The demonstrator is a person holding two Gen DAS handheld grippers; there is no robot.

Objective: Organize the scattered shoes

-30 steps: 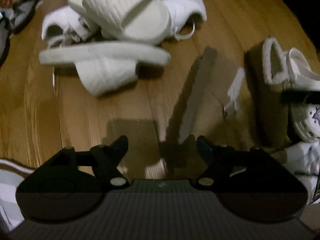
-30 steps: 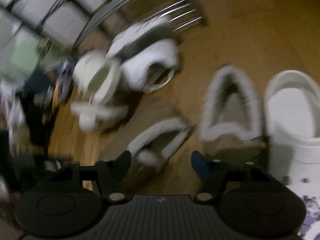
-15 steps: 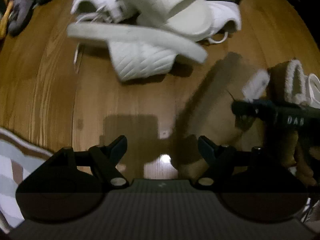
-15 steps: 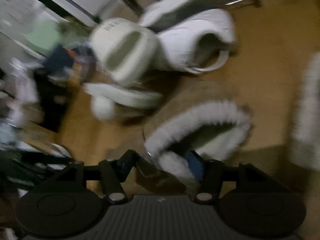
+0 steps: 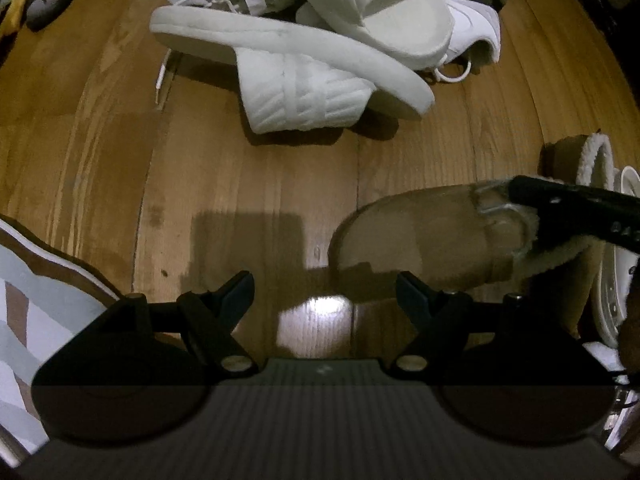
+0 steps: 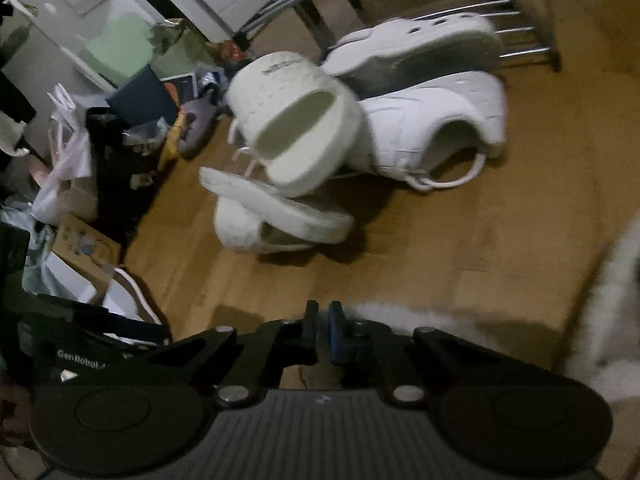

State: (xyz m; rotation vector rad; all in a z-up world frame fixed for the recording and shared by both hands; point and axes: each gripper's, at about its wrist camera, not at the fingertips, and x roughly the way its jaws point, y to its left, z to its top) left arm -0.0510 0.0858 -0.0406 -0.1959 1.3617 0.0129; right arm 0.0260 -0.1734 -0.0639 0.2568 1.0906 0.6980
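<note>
A tan slipper with a white fur lining (image 5: 408,236) lies on the wooden floor, toe to the left. My right gripper (image 6: 322,316) is shut on its fur collar (image 6: 400,314); one black finger (image 5: 560,200) lies across the slipper's opening in the left wrist view. My left gripper (image 5: 324,284) hangs open over bare floor just left of that slipper's toe, with nothing between its fingers. Its fur-lined mate (image 5: 592,160) stands on edge at the right. Farther off is a heap of white slides (image 5: 300,92) and white sneakers (image 5: 472,28).
A metal shoe rack (image 6: 520,32) stands behind the heap (image 6: 288,128). A white clog (image 5: 608,280) lies at the far right. A striped rug (image 5: 40,280) edges the floor at the lower left. Bags, boxes and grey shoes (image 6: 100,140) crowd the left side.
My right gripper went down onto the tan slipper's collar and its jaws came together there. The left gripper drifted toward the slipper's toe and stayed open.
</note>
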